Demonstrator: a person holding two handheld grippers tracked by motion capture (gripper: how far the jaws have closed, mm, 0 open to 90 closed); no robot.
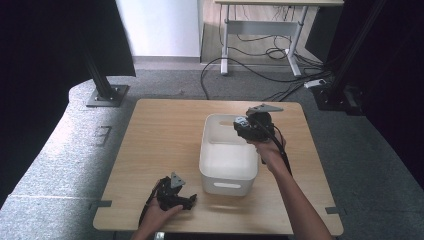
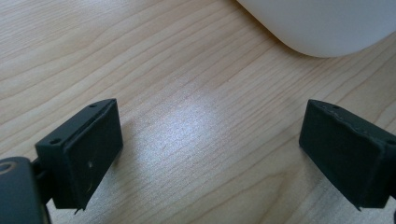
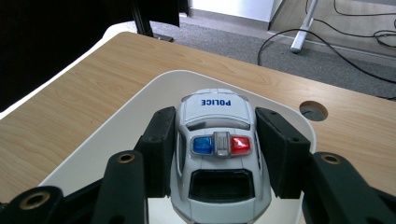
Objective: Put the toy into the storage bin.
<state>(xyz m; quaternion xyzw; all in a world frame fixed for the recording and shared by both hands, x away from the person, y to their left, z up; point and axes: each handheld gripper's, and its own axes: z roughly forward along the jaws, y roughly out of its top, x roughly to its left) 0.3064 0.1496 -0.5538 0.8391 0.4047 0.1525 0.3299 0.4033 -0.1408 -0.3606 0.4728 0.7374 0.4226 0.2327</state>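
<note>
A white toy police car (image 3: 218,154) with blue and red roof lights sits between the jaws of my right gripper (image 3: 215,135), which is shut on its sides. In the high view that right gripper (image 1: 252,126) hangs over the far right part of the white plastic bin (image 1: 227,172). My left gripper (image 1: 175,195) rests low at the table's front edge, left of the bin. Its jaws stand wide apart over bare wood, left gripper (image 2: 210,149) open and holding nothing, with a corner of the bin (image 2: 327,23) just beyond.
The bin stands mid-table on a light wooden table (image 1: 160,130). A round cable hole (image 3: 313,110) is in the tabletop beyond the bin. Black stands (image 1: 102,85), a desk frame (image 1: 260,30) and floor cables (image 1: 280,55) lie past the table on grey carpet.
</note>
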